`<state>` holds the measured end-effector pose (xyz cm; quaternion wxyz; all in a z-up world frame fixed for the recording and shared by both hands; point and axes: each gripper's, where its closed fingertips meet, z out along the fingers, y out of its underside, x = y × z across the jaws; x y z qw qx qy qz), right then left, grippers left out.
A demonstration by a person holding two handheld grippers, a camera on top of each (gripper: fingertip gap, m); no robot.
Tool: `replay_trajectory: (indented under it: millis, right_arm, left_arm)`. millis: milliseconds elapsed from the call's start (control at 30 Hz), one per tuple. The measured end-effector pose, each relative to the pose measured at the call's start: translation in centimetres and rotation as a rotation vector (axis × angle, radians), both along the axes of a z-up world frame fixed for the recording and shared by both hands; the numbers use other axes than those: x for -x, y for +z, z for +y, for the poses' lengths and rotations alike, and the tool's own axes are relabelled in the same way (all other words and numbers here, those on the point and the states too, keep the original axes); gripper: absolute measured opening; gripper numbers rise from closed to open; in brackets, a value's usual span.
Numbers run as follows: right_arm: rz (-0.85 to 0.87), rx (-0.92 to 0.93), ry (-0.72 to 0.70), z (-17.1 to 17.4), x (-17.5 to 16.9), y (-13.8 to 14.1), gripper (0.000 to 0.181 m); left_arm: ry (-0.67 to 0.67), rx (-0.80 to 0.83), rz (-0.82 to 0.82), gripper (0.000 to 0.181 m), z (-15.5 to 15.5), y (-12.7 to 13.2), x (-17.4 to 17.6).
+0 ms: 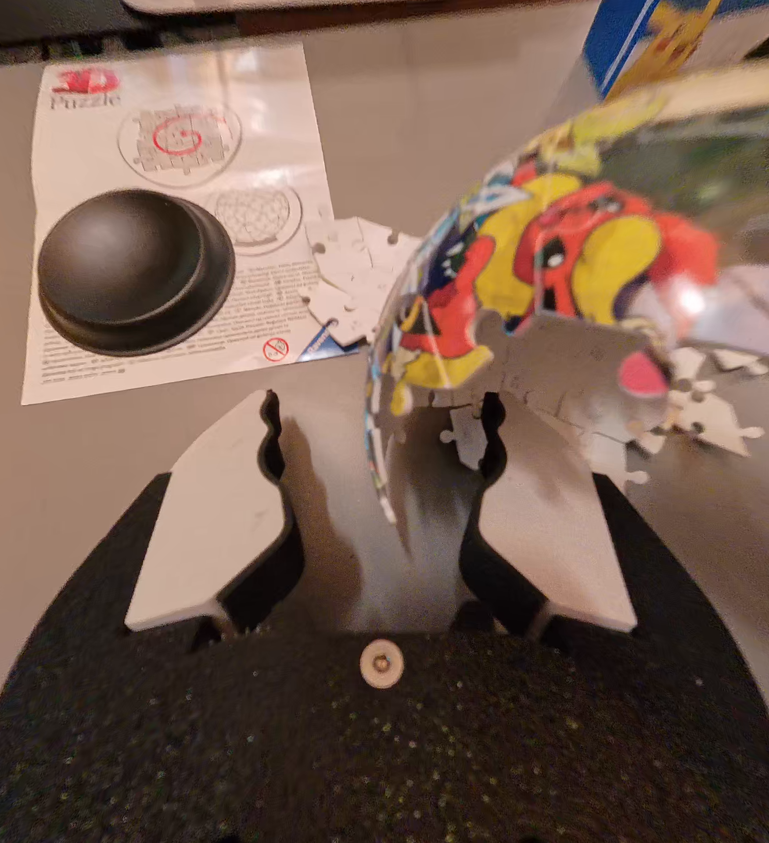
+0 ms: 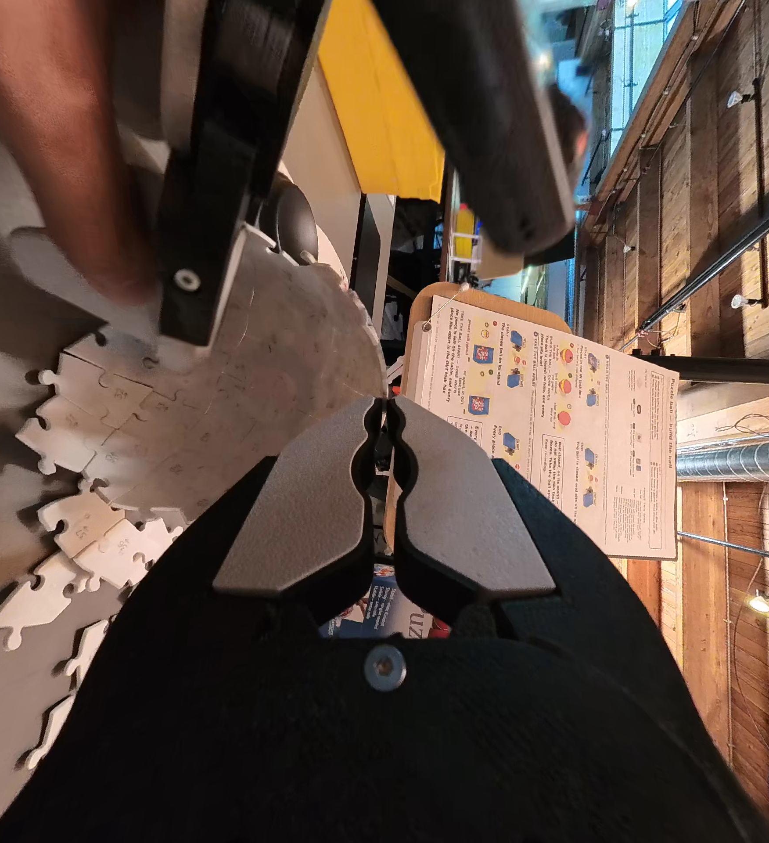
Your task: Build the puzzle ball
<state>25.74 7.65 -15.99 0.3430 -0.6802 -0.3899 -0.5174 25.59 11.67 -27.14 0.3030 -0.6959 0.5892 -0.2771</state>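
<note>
Toward two o'clock of parted, empty left fingers (image 1: 380, 438): curved, colourful half-built puzzle shell (image 1: 533, 273), rim clenched by right fingers (image 2: 385, 403).

The partly built puzzle ball (image 1: 551, 273) is smeared by motion blur in the left wrist view, and its right side runs off the frame. The blue box (image 1: 638, 41) is cut by the top edge (its print unreadable). Whether the right gripper (image 2: 386, 401) pinches the shell's rim cannot be told.
</note>
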Motion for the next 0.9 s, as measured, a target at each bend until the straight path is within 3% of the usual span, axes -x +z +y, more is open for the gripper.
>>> replay_trajectory:
  millis: [100,267,467,567,767,900]
  right_arm:
    - [0.004,-0.002,-0.001,0.0,-0.1,0.0,0.002]
    - [-0.001,-0.008,0.011,0.2,0.3,0.0,0.002]
    - [0.014,-0.010,0.002,-0.1,-0.1,-0.1,0.002]
    - [0.022,-0.011,-0.005,-0.2,-0.3,-0.2,0.002]
    - [0.033,-0.012,-0.023,-0.7,-1.0,-0.3,0.002]
    - [0.033,-0.016,-0.027,-0.8,-1.2,-0.3,0.002]
  left_arm:
    - [0.027,-0.013,-0.040,0.084,1.1,1.1,0.5]
    - [-0.004,-0.020,0.048,0.085,0.2,-0.8,0.5]
    - [-0.034,-0.068,0.071,0.084,-0.6,-1.2,-0.4]
    - [-0.086,-0.038,0.085,0.069,-1.4,-1.3,-0.5]
    - [-0.138,-0.089,0.114,0.070,-1.4,-1.2,-0.8]
    - [-0.114,-0.077,0.110,0.079,-1.0,-1.2,-0.8]
